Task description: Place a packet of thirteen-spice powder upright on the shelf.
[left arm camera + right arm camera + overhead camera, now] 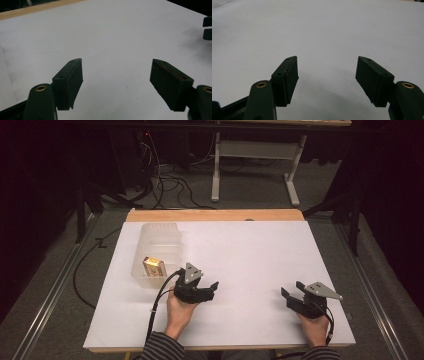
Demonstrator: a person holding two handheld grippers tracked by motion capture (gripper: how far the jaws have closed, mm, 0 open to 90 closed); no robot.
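The worktop [260, 250] carries a plain white surface, bare across its middle, which leaves working room in front of the person. The clear plastic bin [156, 251] stands at the worktop's far left and serves as the landmark here. Inside it, at its near end, lies the small yellow-and-red box [153, 267], judged to be stowed there for containment. The left hand-held gripper [200, 290] sits just beside the bin's near right corner, released, jaws apart with nothing between them. The right hand-held gripper [295, 296] rests well apart from the bin, toward the worktop's right, likewise released and empty, apparently idle.
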